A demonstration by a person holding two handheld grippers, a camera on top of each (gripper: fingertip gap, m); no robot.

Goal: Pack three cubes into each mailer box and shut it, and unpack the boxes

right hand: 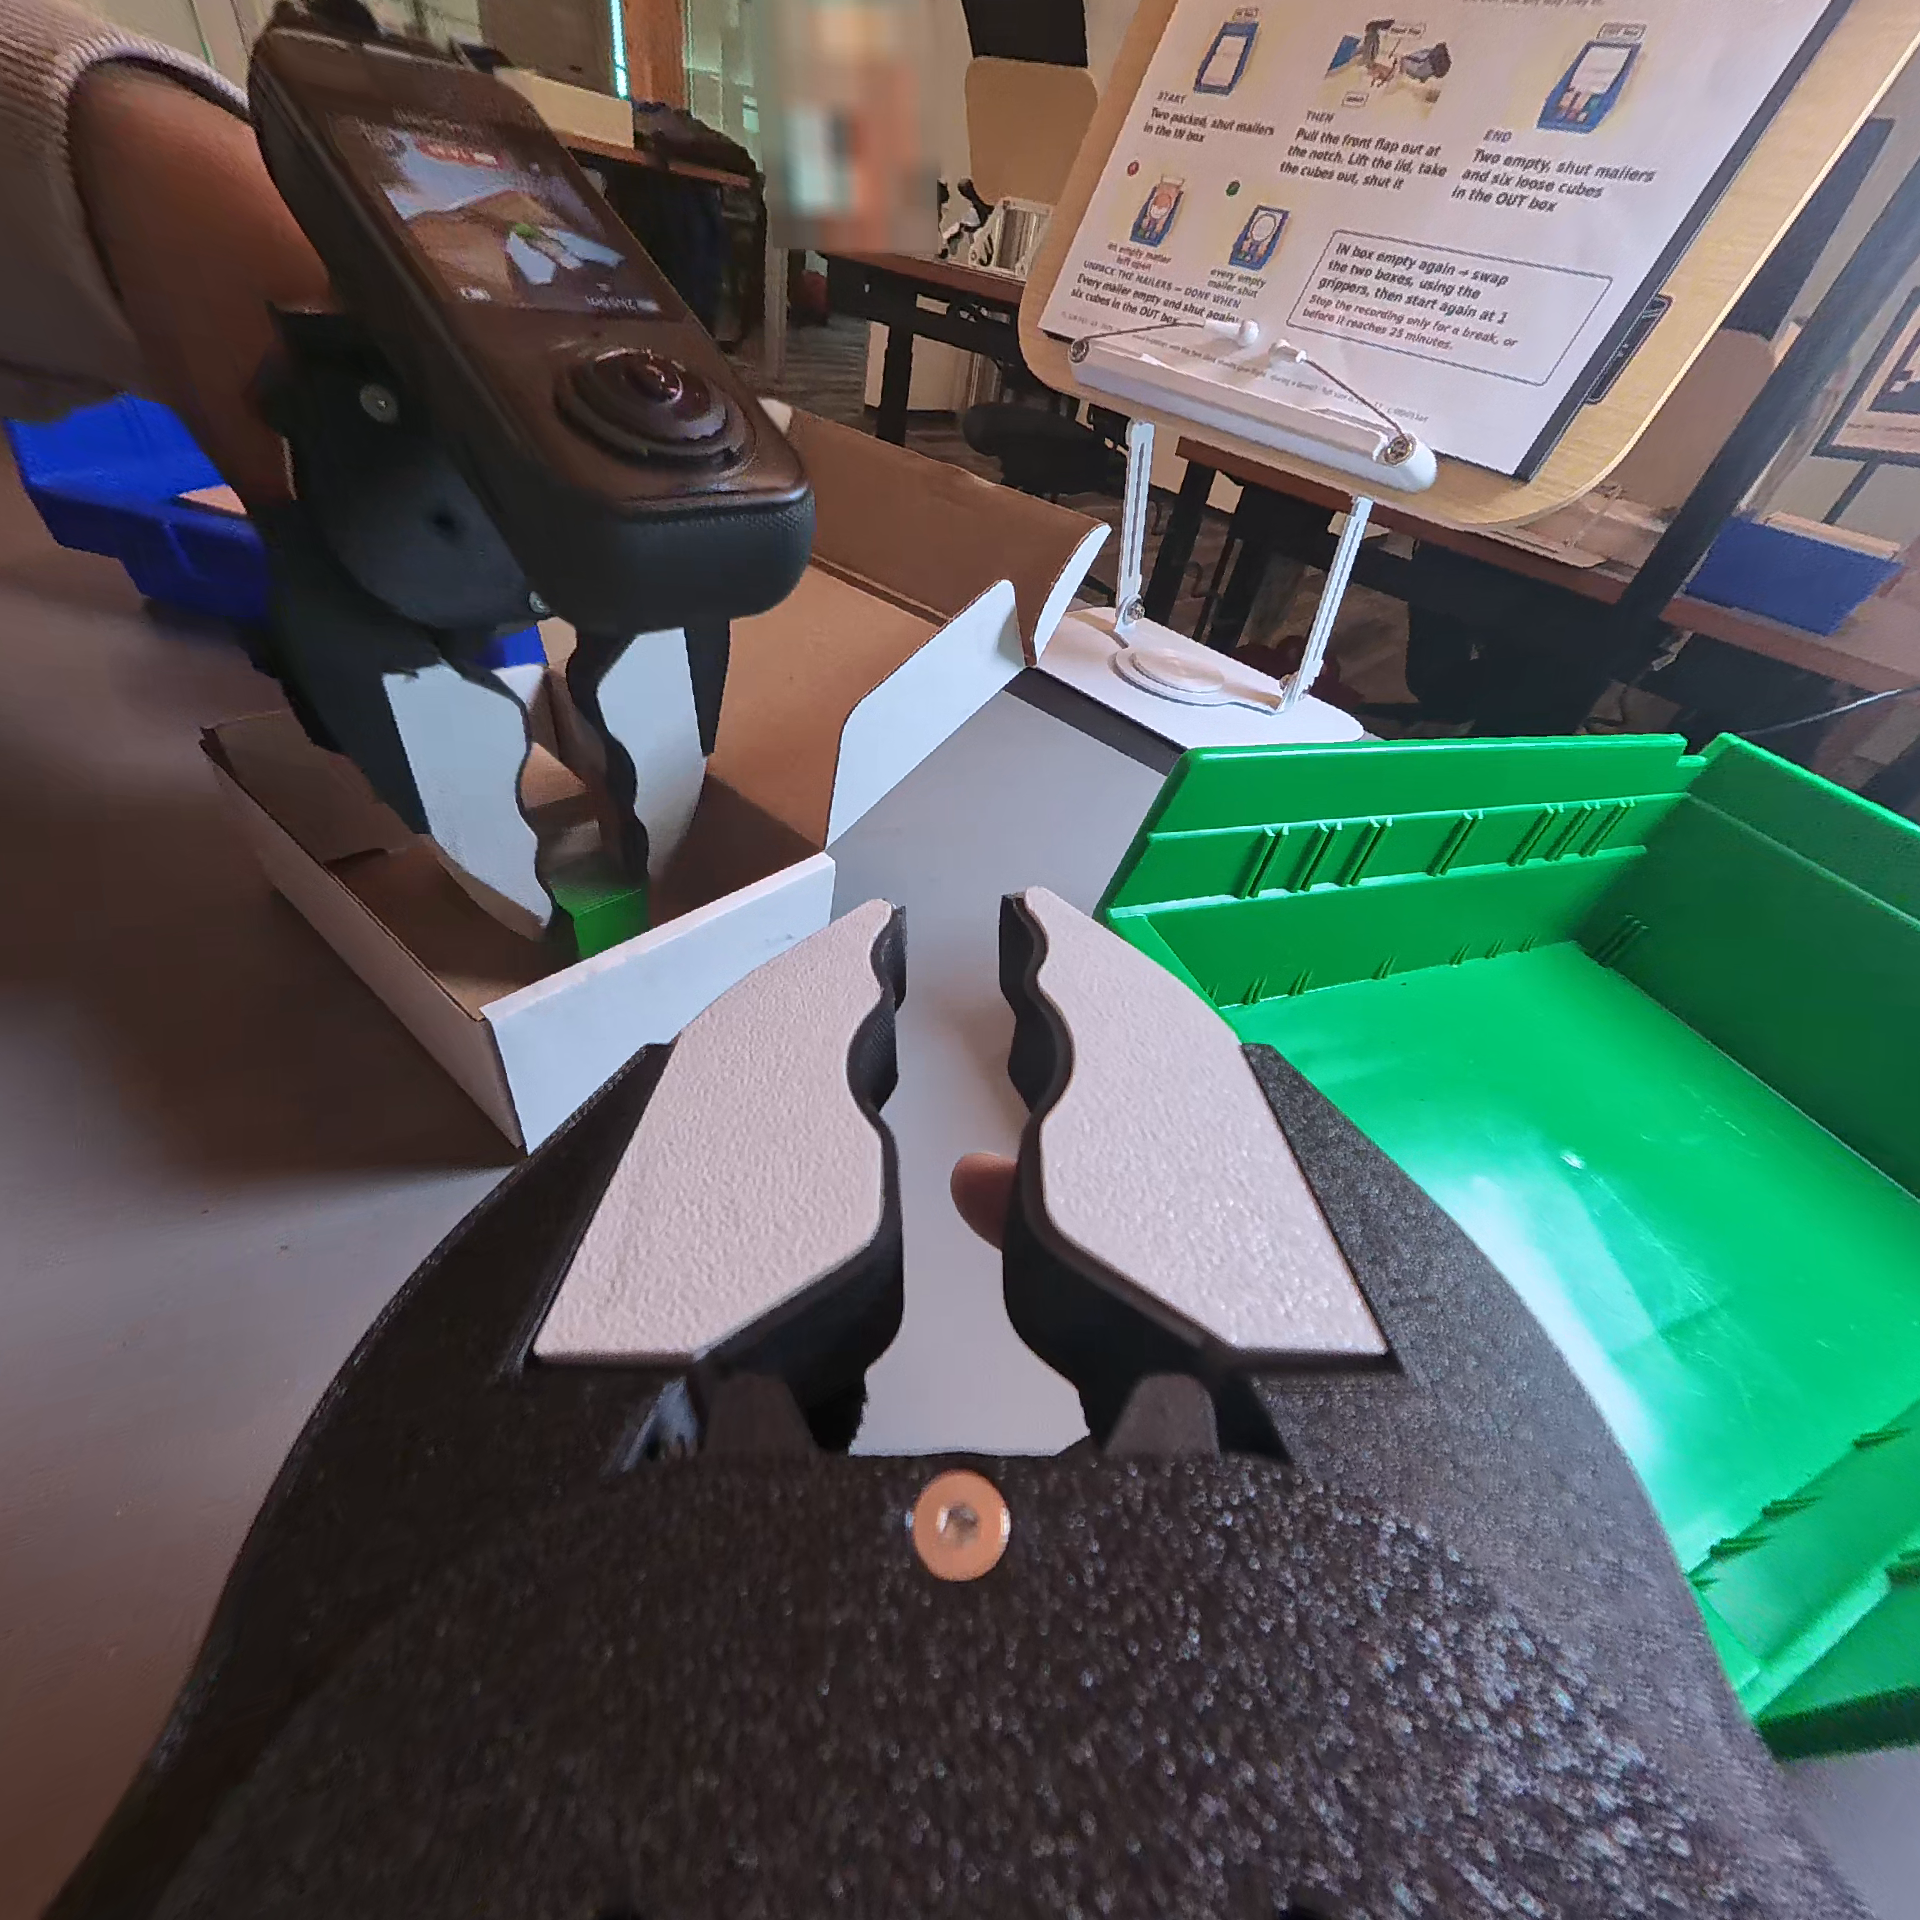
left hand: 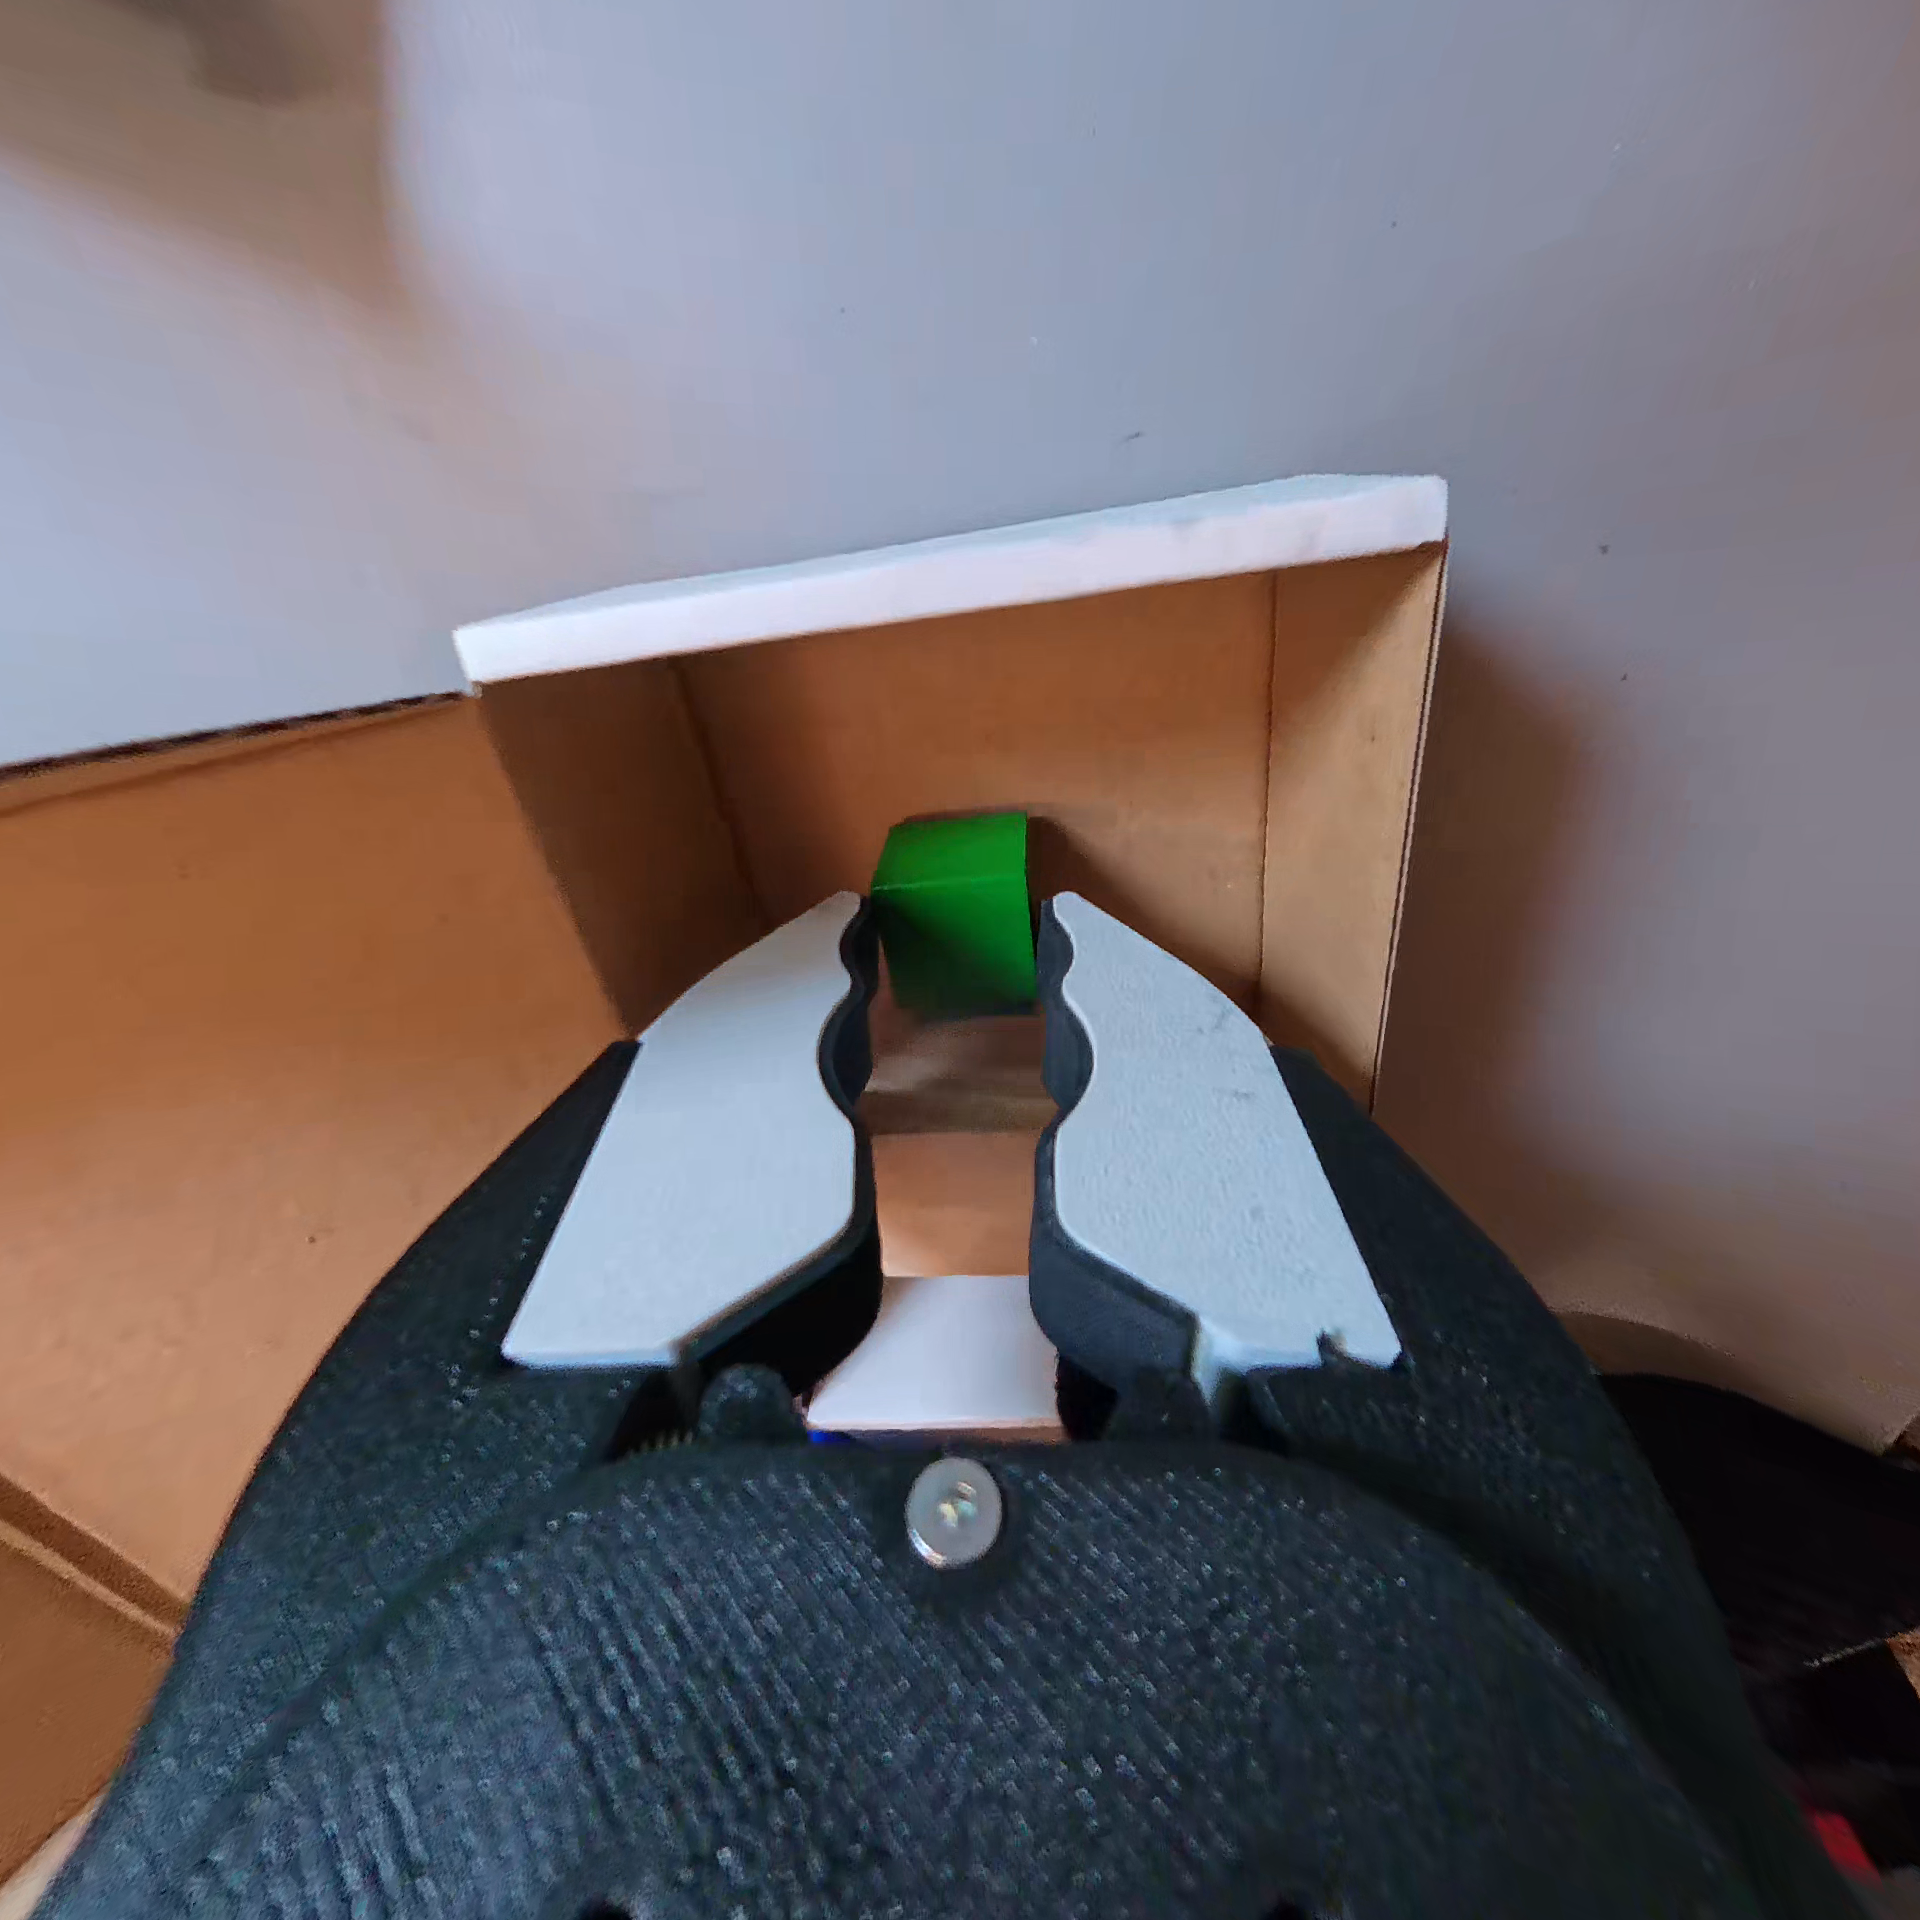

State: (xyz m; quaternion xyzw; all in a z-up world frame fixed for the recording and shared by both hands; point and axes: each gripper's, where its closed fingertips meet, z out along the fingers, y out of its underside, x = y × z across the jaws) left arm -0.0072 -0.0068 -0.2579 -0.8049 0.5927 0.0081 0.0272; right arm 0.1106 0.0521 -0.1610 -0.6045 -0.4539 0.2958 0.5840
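Unpacking, by the look of it — mailer box (right hand: pixel 665 997) lying open near the table's (right hand: pixel 987 831) middle, one green cube (left hand: pixel 956 914) left against its far wall. Left gripper (left hand: pixel 951 935) spread, reaching in, tips either side of that cube, not visibly clamped. Right gripper (right hand: pixel 948 935) released, empty, hovering over bare table. Green bin (right hand: pixel 1558 1195) alongside at the right, empty where visible — most still to do. Box walls crowding the reach; document stand (right hand: pixel 1226 665) behind, clear.

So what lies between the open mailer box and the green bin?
Only bare grey table between mailer box and green bin, seen in the right wrist view.
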